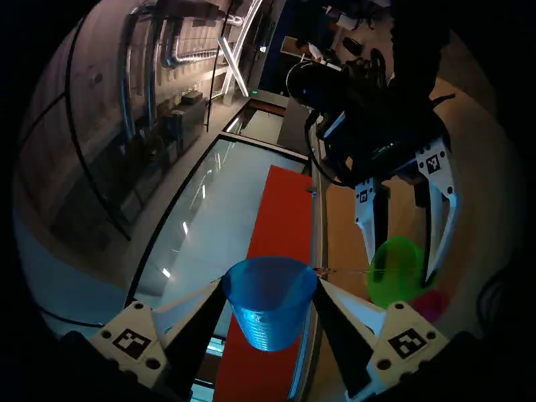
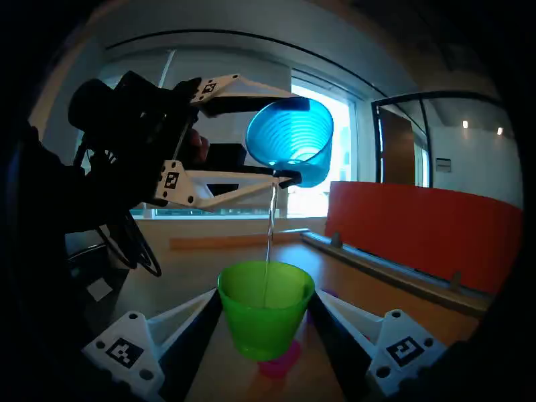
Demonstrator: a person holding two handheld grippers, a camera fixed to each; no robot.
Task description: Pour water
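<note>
Pouring looks under way: L gripper (image 2: pixel 301 141) has both fingers pressed on the blue cup (image 2: pixel 291 137). The cup is tipped right over, long axis near level, mouth facing the right gripper view's camera. A thin water stream (image 2: pixel 270 221) drops from its low lip at 6 o'clk straight into the green cup (image 2: pixel 264 315). R gripper (image 2: pixel 266 295) clamps that cup upright, one finger each side, low over the table (image 2: pixel 375 295). A pink thing (image 2: pixel 281 365) lies just under it; can't tell if touching.

Key relation: blue lip sits at 12 o'clk from the green mouth, apart vertically, and the stream lands approx mid-mouth. Margin to the rim looks fair on both sides. Next move prob turns on L wrist roll alone: more tilt to empty, or roll back upright to stop. Sliding either cup sideways risks the stream missing the rim. Fill level in green cup: can't tell.

Room: from the green cup, rail (image 2: pixel 395 271) & red panel (image 2: pixel 429 228) run at 3 o'clk, near but apart. The 9 o'clk side is crowded by L gripper's dark body & cables. In left gripper view the green cup lies at 3 o'clk from the blue one.
</note>
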